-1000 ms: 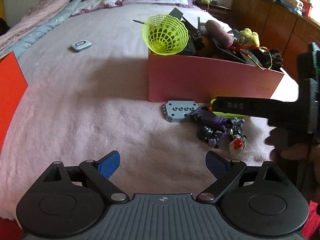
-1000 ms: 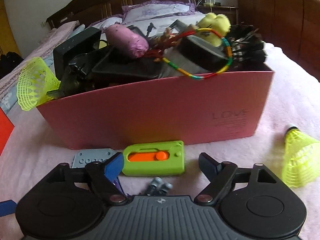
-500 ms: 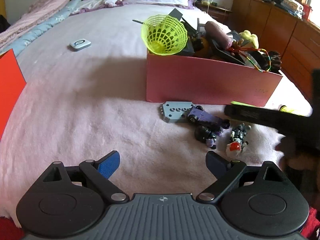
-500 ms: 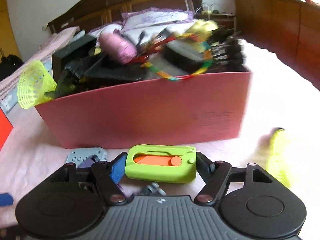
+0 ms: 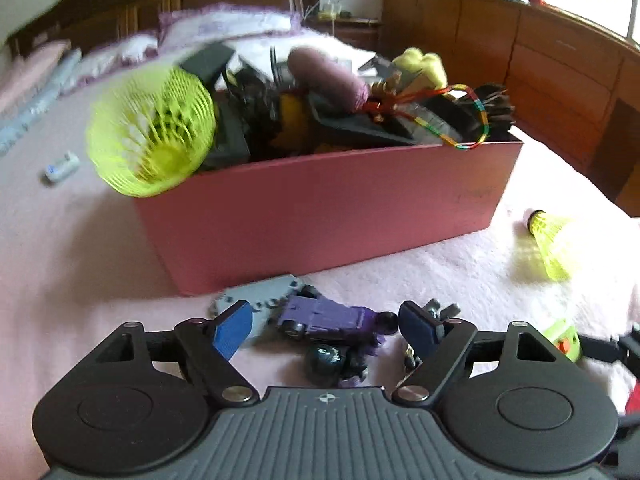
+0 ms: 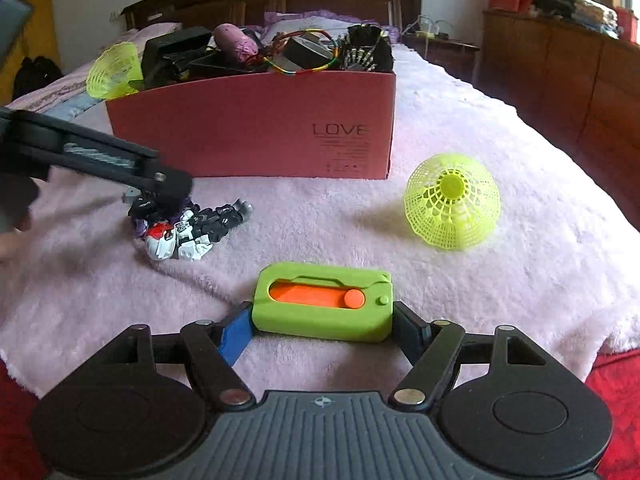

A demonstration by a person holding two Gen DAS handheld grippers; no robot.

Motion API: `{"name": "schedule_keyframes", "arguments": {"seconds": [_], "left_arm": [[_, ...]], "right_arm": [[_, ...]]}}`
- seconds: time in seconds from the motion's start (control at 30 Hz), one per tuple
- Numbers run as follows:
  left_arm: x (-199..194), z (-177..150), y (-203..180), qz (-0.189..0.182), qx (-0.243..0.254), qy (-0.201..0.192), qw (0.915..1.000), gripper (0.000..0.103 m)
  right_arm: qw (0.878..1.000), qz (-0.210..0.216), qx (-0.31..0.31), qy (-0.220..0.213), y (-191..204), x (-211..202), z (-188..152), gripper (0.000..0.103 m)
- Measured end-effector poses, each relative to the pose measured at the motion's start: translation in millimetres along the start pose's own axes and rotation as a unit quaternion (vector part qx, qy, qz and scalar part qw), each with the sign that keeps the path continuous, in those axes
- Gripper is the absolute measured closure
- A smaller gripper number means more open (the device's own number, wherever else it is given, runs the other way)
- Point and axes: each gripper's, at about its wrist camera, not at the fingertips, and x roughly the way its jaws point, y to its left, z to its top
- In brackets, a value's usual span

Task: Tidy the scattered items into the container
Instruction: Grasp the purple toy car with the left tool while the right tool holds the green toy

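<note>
A pink box (image 5: pixel 328 208) (image 6: pixel 256 128) piled high with items stands on the pink blanket. My left gripper (image 5: pixel 326 326) is open, its fingers on either side of a purple toy car (image 5: pixel 328 318) and a dark toy heap in front of the box. My right gripper (image 6: pixel 322 326) is shut on a green case with an orange slider (image 6: pixel 322 306), held low over the blanket, back from the box. The left gripper's arm (image 6: pixel 100 160) reaches over the toy robot pieces (image 6: pixel 188 232) in the right wrist view.
A yellow-green shuttlecock (image 6: pixel 452 204) (image 5: pixel 550 240) lies on the blanket right of the box. Another shuttlecock (image 5: pixel 152 140) sits at the box's left corner. A grey plate (image 5: pixel 260 294) lies by the box. A small white-blue object (image 5: pixel 60 166) lies far left. Wooden cabinets (image 6: pixel 560 76) stand on the right.
My right gripper closed on the green case and pulled it back from the box. My left gripper moved forward and down to the purple toy car.
</note>
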Motion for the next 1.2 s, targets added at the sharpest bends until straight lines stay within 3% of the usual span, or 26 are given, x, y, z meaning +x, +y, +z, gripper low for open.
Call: {"name": "schedule_keyframes", "arguments": {"seconds": [0.3,0.57,0.63,0.73,1.2], "left_arm": [[8.4,-6.5,-13.4,0.013,0.02,-0.003,0.9997,0.032],[-21.2,-12.9,-11.1,0.014,-0.002,-0.026,0.9996,0.032],[-33.8,-15.1,-10.2,0.015,-0.006,-0.033,0.9993,0.032],[-52.7,-18.9,-8.1,0.012,-0.012,-0.039,0.9991,0.032],[-76.5,-50.5,-1.6,0.022,-0.014,-0.013,0.9996,0.032]], "right_arm": [[1.0,0.011,0.017,-0.018,-16.4,-3.9,-11.0,0.018],[1.0,0.005,0.014,-0.026,-14.2,-4.4,-12.1,0.018],[1.0,0.002,0.014,-0.026,-13.7,-4.6,-11.7,0.019],[0.999,-0.006,0.02,-0.033,-14.2,-7.8,-10.9,0.031],[1.0,0.001,0.008,-0.024,-7.3,-22.4,-10.6,0.031]]}}
